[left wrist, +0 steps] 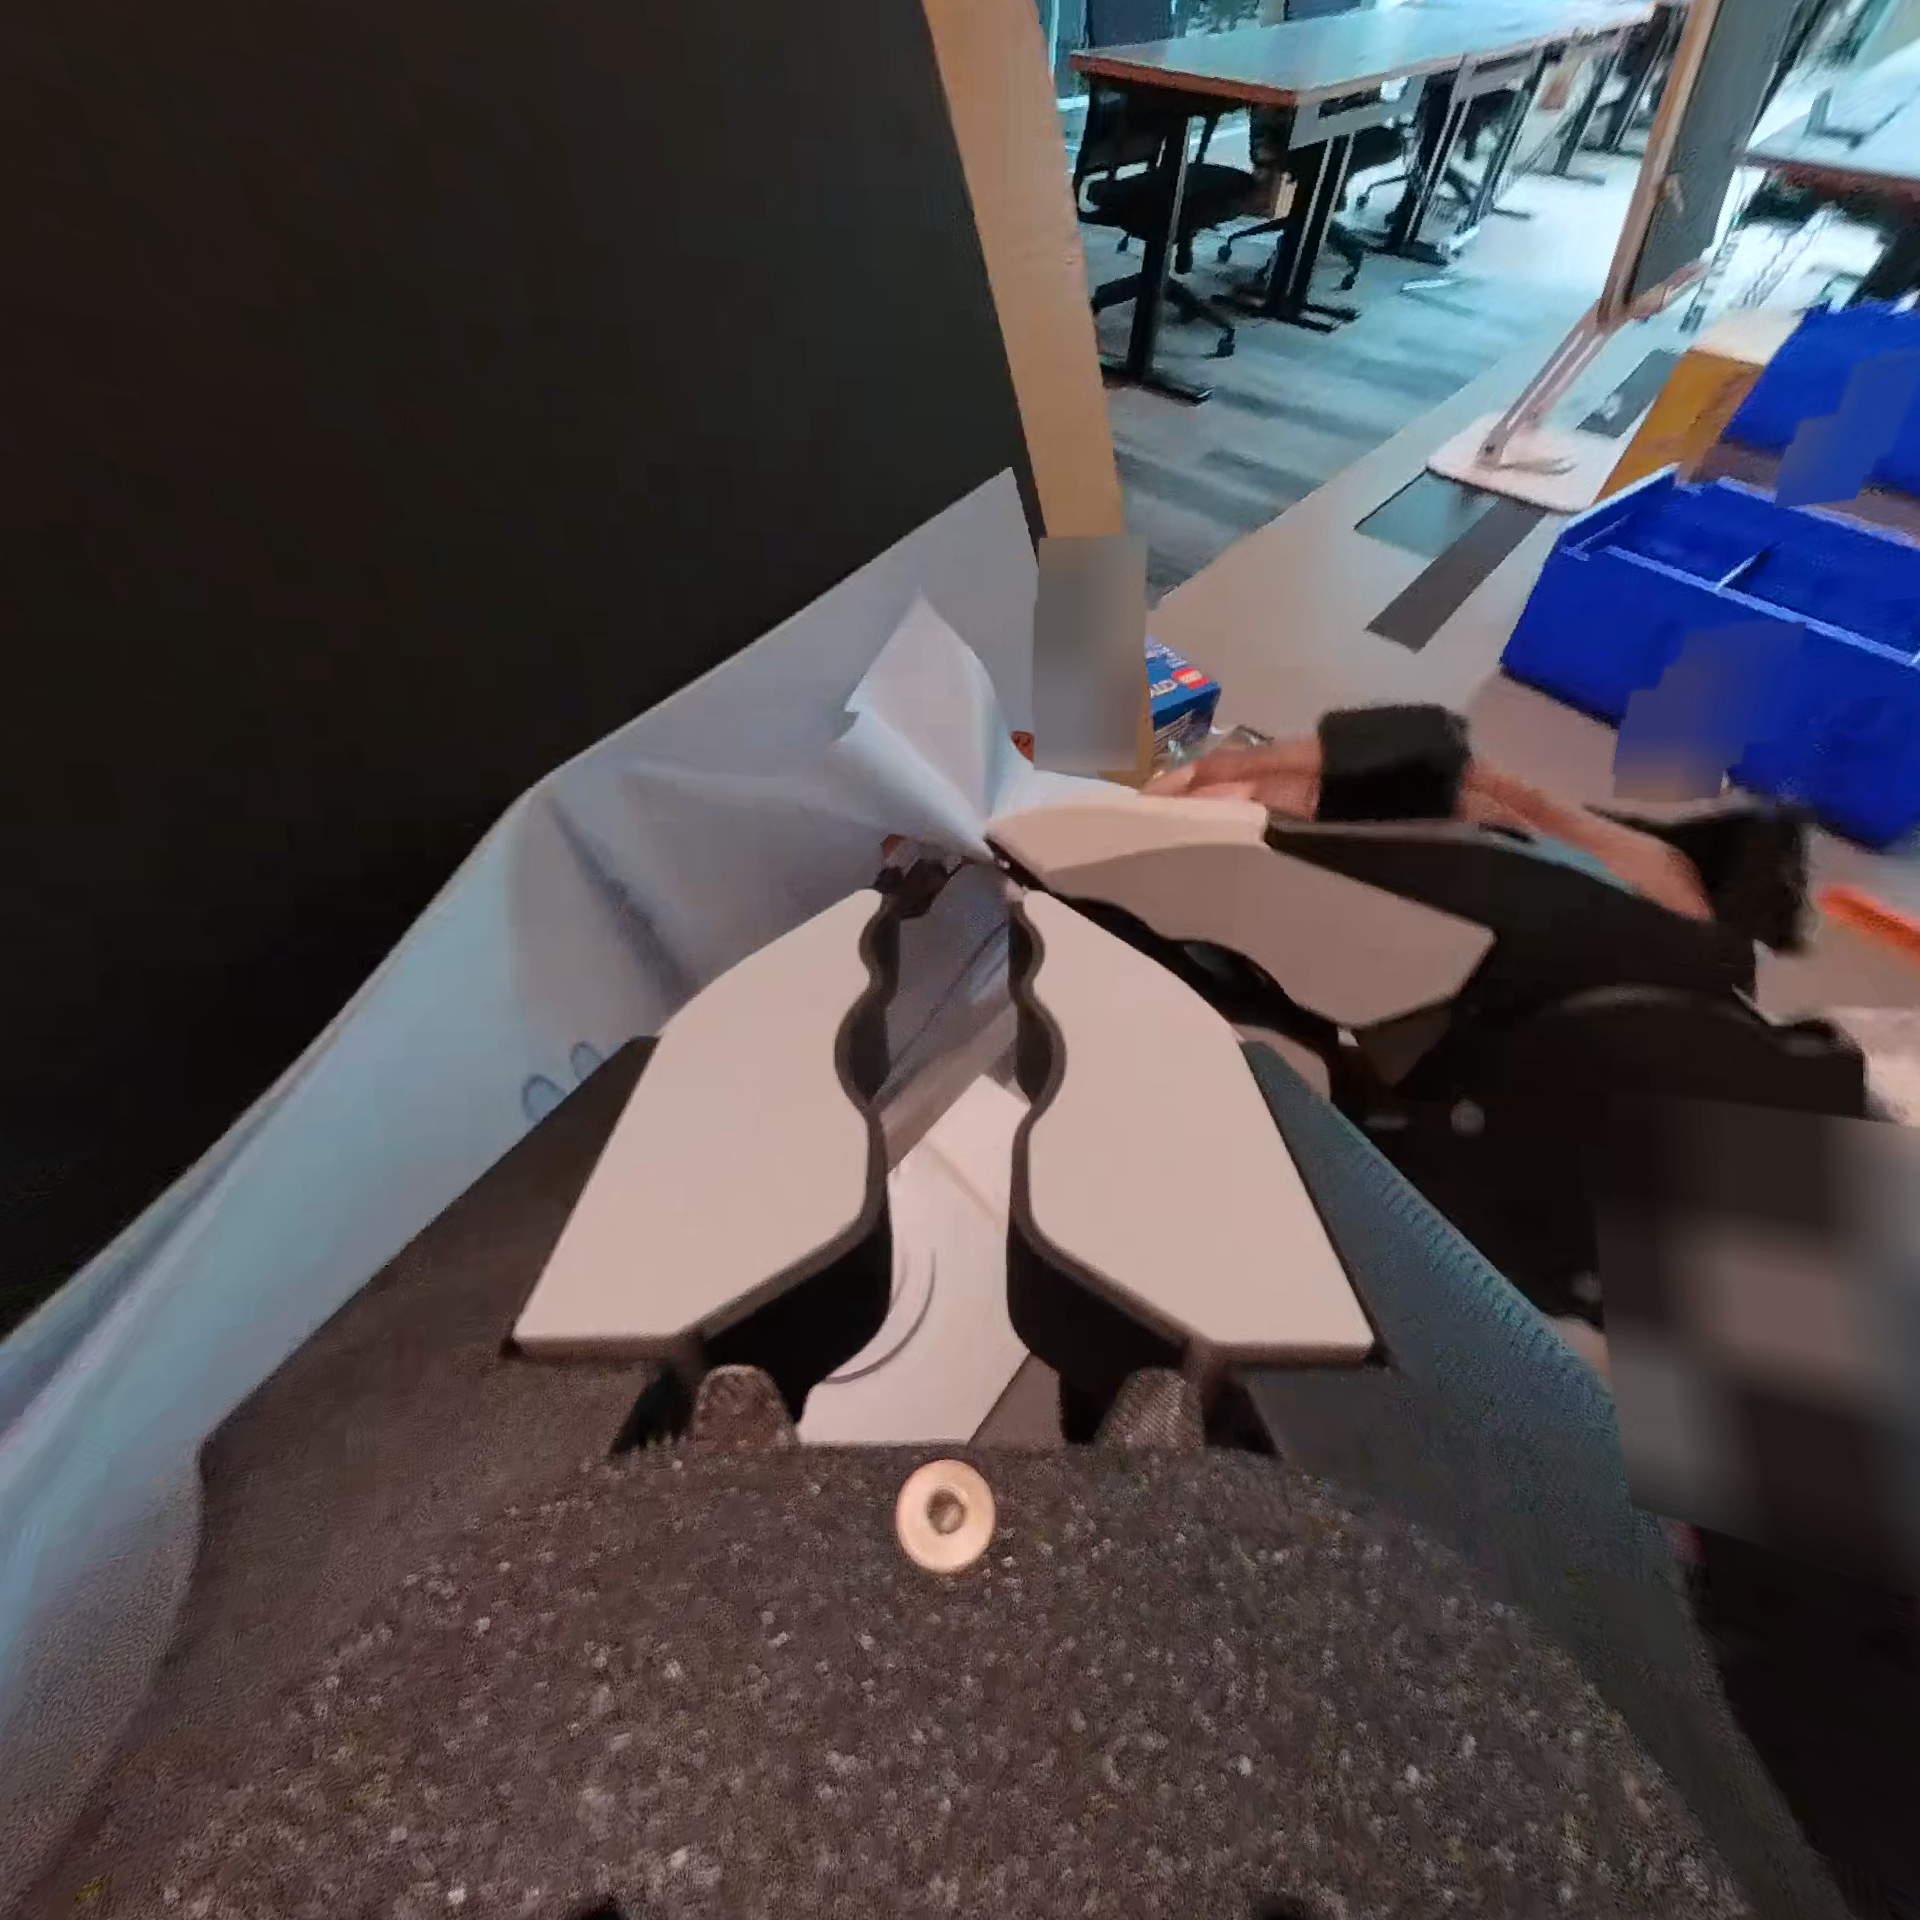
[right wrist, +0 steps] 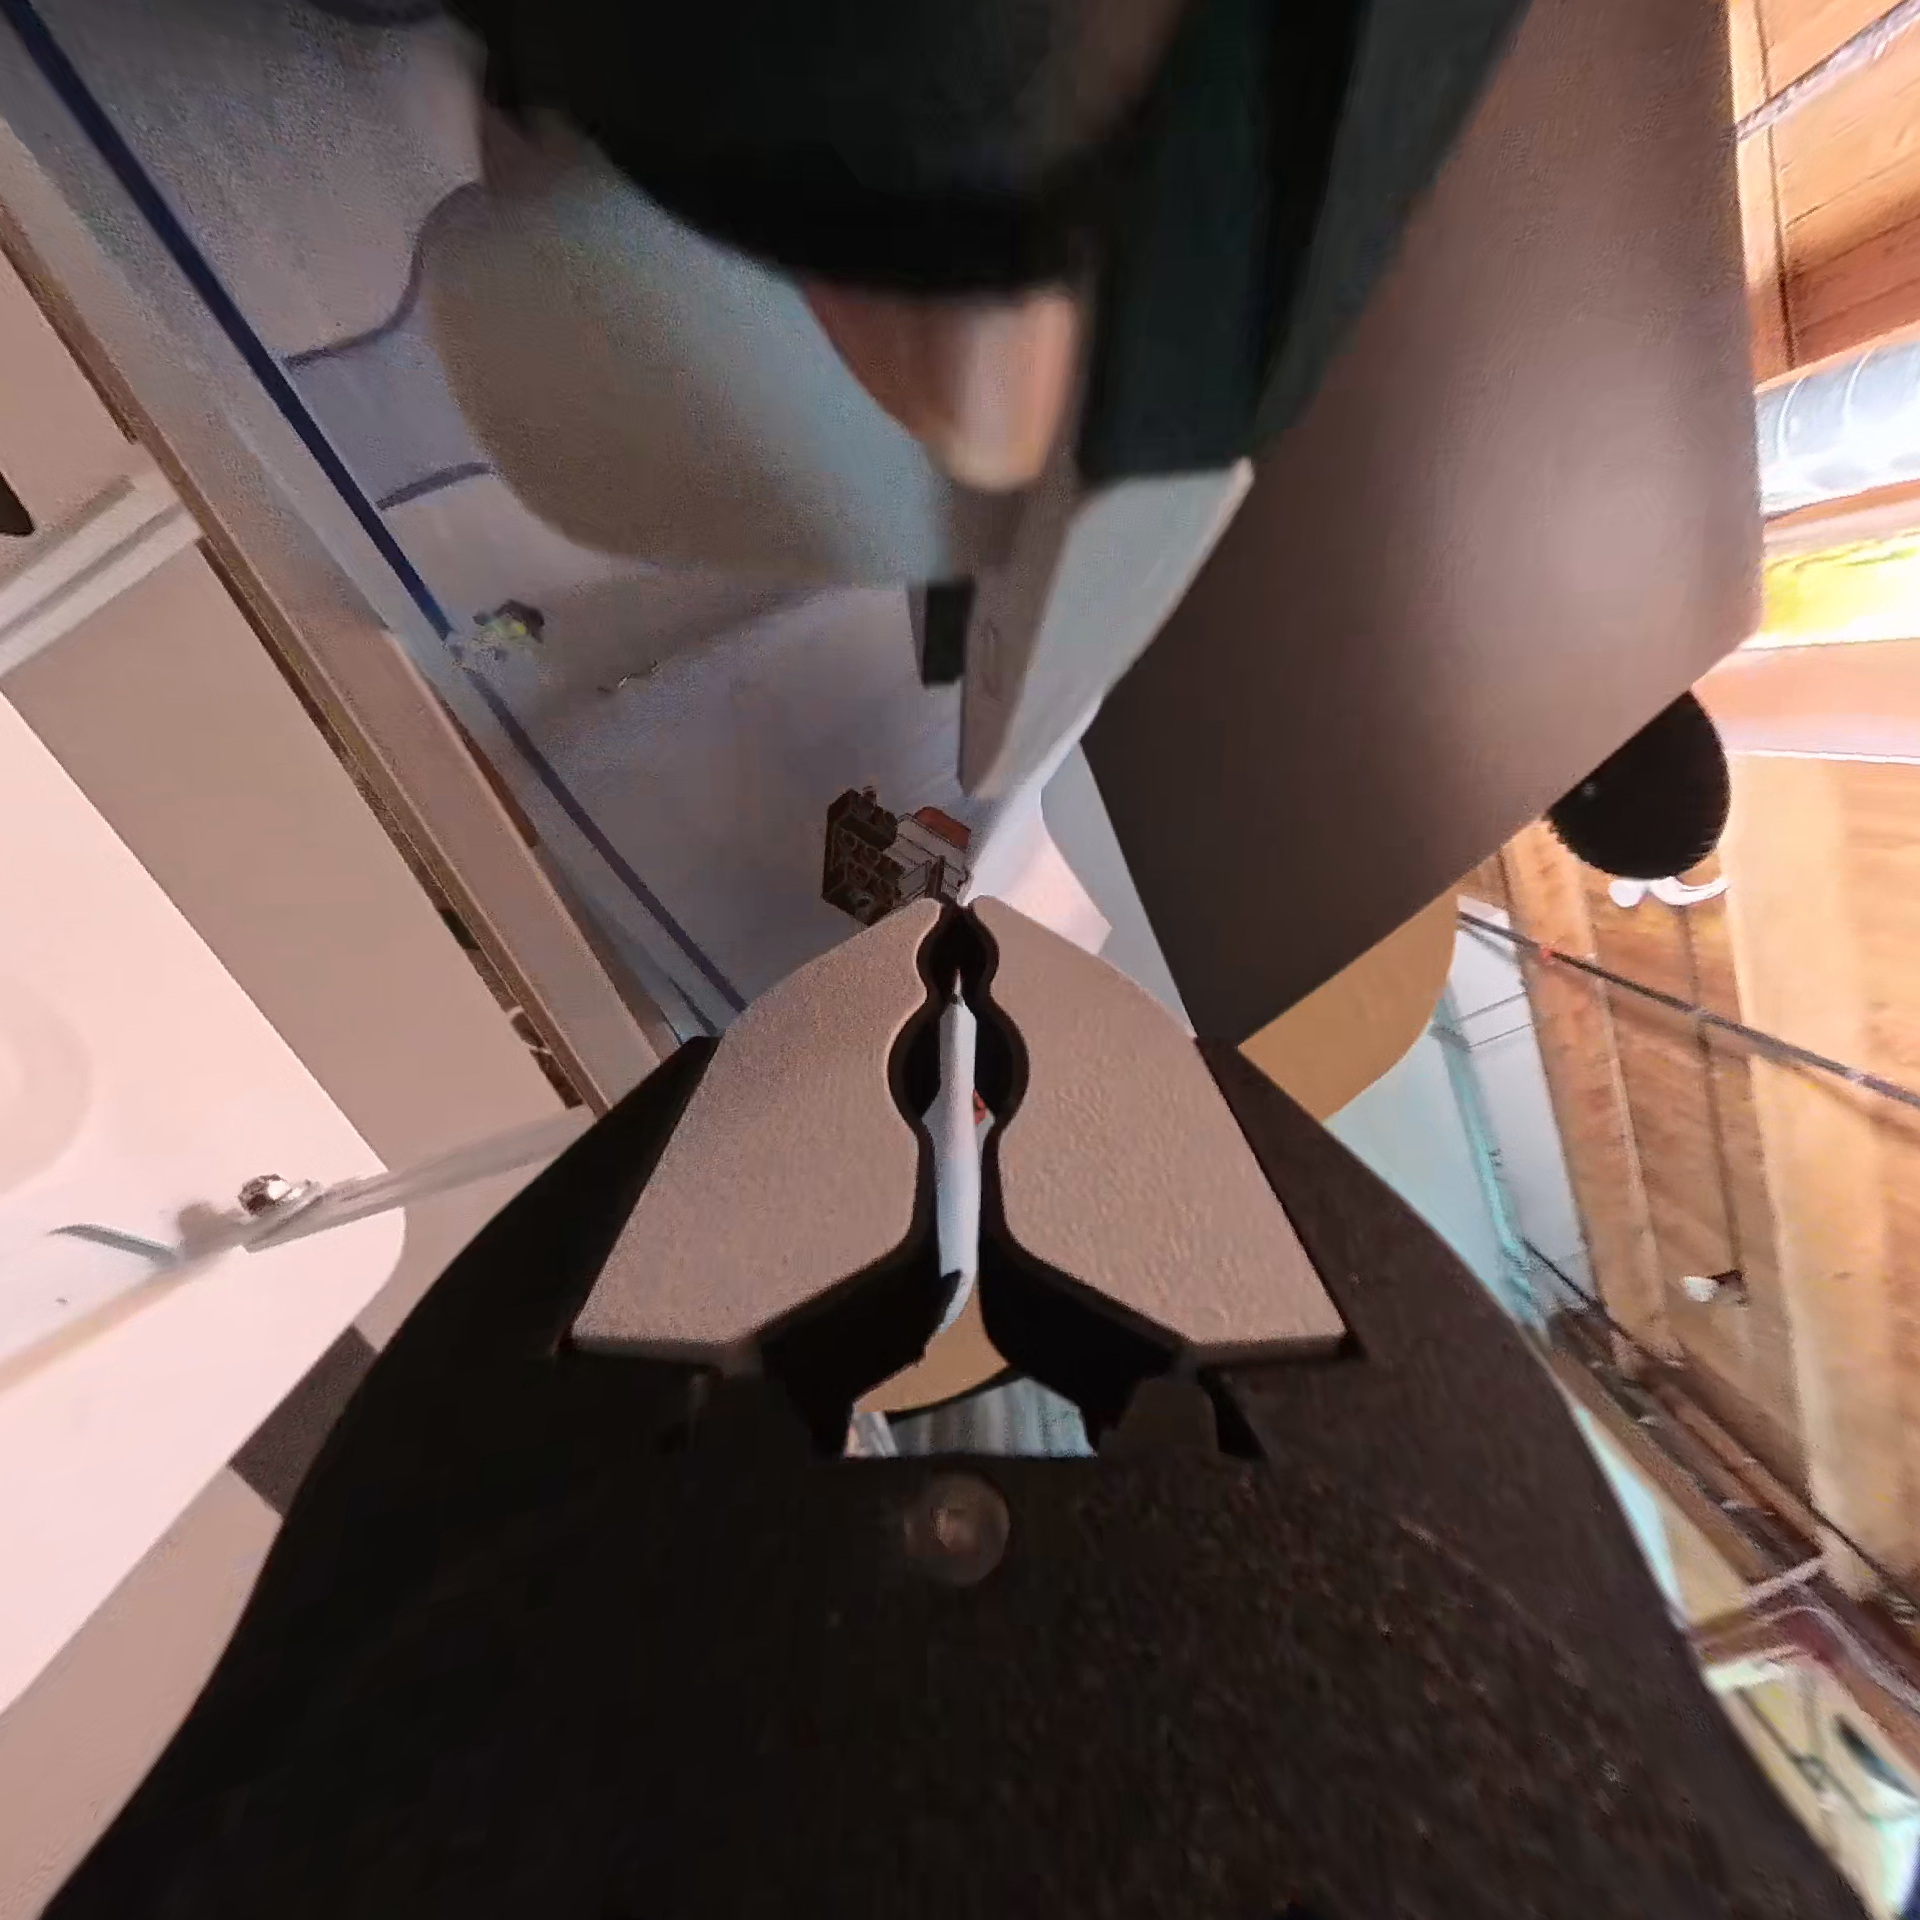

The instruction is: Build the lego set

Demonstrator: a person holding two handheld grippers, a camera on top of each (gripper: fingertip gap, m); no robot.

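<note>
A pale blue paper booklet (left wrist: 675, 862) lies open in front of a black board. My left gripper (left wrist: 951, 909) is open; its fingertips stand apart, and a sheet shows in the gap without either pad pressing on it. My right gripper (left wrist: 1003, 847) comes in from the right, shut on a bunch of the booklet's pages just beyond the left fingertips. In the right wrist view my right gripper (right wrist: 956, 920) is shut on a white sheet (right wrist: 956, 1143) running between its fingers. A small brown, white and orange lego assembly (right wrist: 894, 852) sits on the page just beyond its tips. The left gripper's finger (right wrist: 1081, 623) reaches in from above.
A tall black board (left wrist: 416, 416) stands behind the booklet. A blue lego box (left wrist: 1179, 696) lies farther back on the grey table (left wrist: 1309, 582). Blue bins (left wrist: 1714, 623) stand at the right. A hand (left wrist: 1236, 774) holds the right gripper. Left and right tips are no more than a few centimetres apart.
</note>
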